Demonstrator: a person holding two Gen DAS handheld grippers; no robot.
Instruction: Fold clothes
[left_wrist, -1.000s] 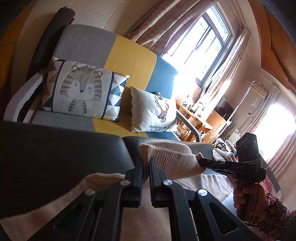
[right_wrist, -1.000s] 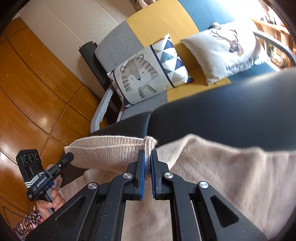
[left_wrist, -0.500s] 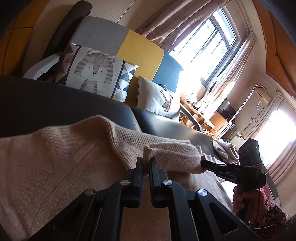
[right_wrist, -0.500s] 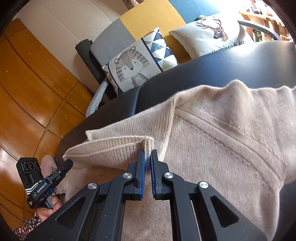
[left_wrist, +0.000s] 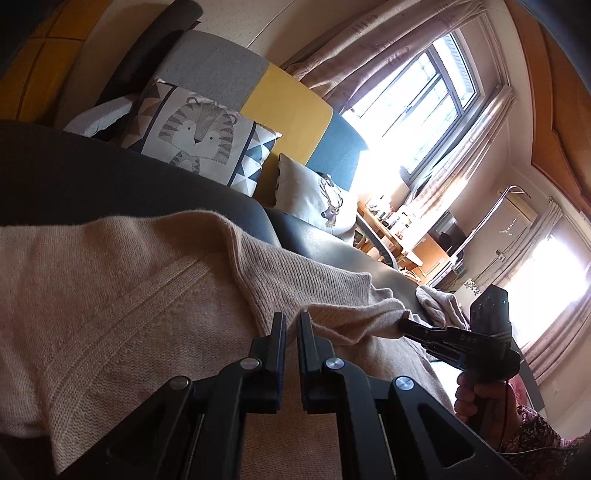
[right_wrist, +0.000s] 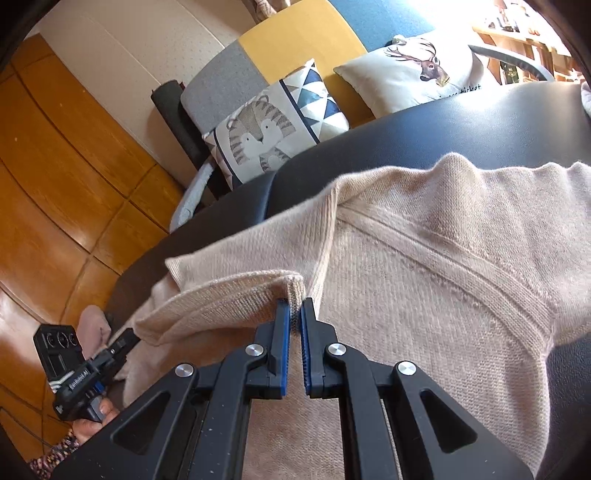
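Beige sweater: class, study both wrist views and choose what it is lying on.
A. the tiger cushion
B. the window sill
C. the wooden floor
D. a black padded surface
D: the beige sweater is spread over the black padded surface, with both grippers pinching one folded hem.

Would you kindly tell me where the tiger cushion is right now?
In both wrist views the tiger cushion leans on the sofa's grey backrest, behind the black surface, left of the deer cushion.
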